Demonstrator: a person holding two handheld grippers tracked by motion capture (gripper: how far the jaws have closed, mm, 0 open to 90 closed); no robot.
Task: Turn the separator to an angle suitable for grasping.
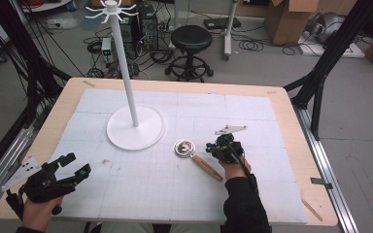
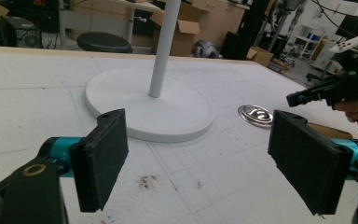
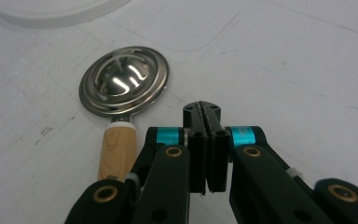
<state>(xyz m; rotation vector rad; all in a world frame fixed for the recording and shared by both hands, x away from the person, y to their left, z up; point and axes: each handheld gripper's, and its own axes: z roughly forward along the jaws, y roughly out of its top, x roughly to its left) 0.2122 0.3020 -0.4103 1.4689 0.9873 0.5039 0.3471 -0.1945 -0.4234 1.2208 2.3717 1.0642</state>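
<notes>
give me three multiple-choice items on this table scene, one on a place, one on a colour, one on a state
1. Where does the metal scoop lie?
A. on the stand's base
B. on the mat beside the stand's base
C. on the floor

2. What colour is the stand?
A. white
B. black
C. red

3. How are the jaws of the right hand-held gripper?
A. wide open
B. shut on the scoop's wooden handle
C. shut on nothing

Answers:
1 B: the high view shows it on the mat, apart from the round base.
2 A: pole, base and hooks are white.
3 C: the pads meet, with the handle lying beside them.
</notes>
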